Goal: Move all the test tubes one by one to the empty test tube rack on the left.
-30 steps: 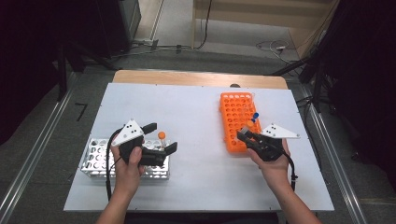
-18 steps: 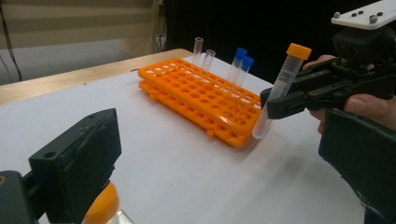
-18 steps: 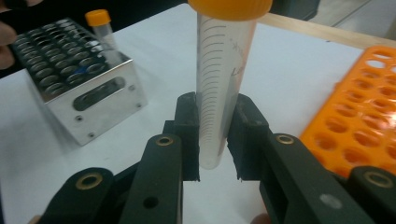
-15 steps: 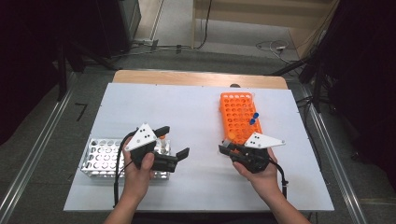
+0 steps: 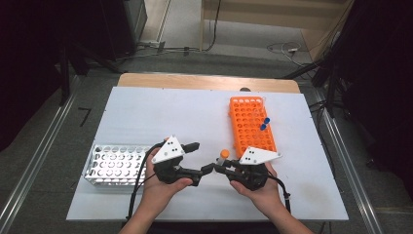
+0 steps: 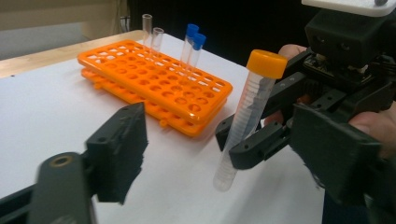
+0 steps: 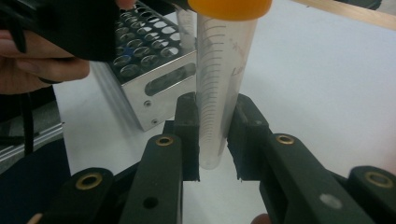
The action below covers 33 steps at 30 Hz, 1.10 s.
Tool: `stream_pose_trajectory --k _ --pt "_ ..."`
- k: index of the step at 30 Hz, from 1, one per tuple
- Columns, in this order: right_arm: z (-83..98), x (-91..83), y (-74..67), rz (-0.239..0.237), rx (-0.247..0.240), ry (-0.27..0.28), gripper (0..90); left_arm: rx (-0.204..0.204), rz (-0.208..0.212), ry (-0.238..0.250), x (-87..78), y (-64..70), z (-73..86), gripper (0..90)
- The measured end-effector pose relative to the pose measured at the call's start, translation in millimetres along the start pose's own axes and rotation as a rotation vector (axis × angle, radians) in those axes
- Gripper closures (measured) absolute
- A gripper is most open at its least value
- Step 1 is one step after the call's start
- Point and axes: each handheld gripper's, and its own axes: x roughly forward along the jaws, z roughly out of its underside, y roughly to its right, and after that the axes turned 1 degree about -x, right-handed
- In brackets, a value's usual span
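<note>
A clear tube with an orange cap [image 5: 223, 155] [image 6: 247, 116] [image 7: 219, 70] stands upright over the front middle of the table. My right gripper [image 5: 219, 166] [image 7: 217, 140] is shut on its lower part. My left gripper [image 5: 202, 157] [image 6: 224, 144] faces it from the left. Its jaws have just been closing with the tube between them, and the pads [image 6: 122, 149] still stand clear of it. An orange rack [image 5: 248, 122] [image 6: 154, 79] at the right holds two blue-capped tubes [image 5: 264, 123] [image 6: 192, 39].
A metal rack [image 5: 114, 163] [image 7: 154, 60] with many round holes sits at the front left, beside my left hand. Two uncapped clear tubes [image 6: 152, 32] stand at the far end of the orange rack. The white table top [image 5: 160, 112] ends close in front of both hands.
Both hands have come together at the front middle: the left moved right from the metal rack, the right moved left from the orange rack. The left jaws have narrowed.
</note>
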Motion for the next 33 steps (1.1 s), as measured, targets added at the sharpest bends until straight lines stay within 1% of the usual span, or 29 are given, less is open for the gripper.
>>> stream_pose_trajectory --k 2,6,8,11,14,16,20,23,24,30,33 --pt "-0.2 2.0 -2.3 -0.009 -0.008 -0.004 72.6 0.005 0.004 -0.006 2.7 2.3 0.7 29.4" --pt "-0.5 5.2 -6.7 -0.028 -0.015 -0.009 72.5 0.023 0.033 -0.019 8.0 7.6 1.6 39.1" --pt "-1.0 6.5 -9.1 -0.034 -0.020 -0.010 72.5 0.023 0.042 -0.018 10.9 9.8 2.2 44.0" --pt "-1.5 8.2 -12.4 -0.042 -0.027 -0.015 72.5 0.026 0.049 -0.031 13.6 11.0 3.0 50.5" --pt "-1.4 9.6 -13.4 -0.049 -0.031 -0.020 72.5 0.030 0.040 -0.036 14.2 11.6 3.3 55.5" --pt "-1.3 10.1 -13.9 -0.053 -0.029 -0.021 72.5 0.040 0.035 -0.036 14.3 12.2 3.5 59.3" --pt "-1.0 10.9 -13.6 -0.052 -0.029 -0.020 72.5 0.049 0.030 -0.039 15.2 13.9 3.9 65.1" --pt "-0.8 11.0 -12.7 -0.052 -0.027 -0.023 72.5 0.066 0.029 -0.036 15.4 15.4 4.1 71.4" --pt "-0.8 11.0 -12.6 -0.052 -0.026 -0.024 72.5 0.078 0.018 -0.037 15.4 16.4 4.2 73.1" --pt "-0.3 10.9 -12.6 -0.047 -0.027 -0.021 72.3 0.087 0.012 -0.040 14.5 15.8 3.8 74.3" --pt "0.3 11.1 -11.7 -0.059 -0.019 -0.017 71.6 0.083 0.016 -0.039 13.4 14.4 3.4 74.4"
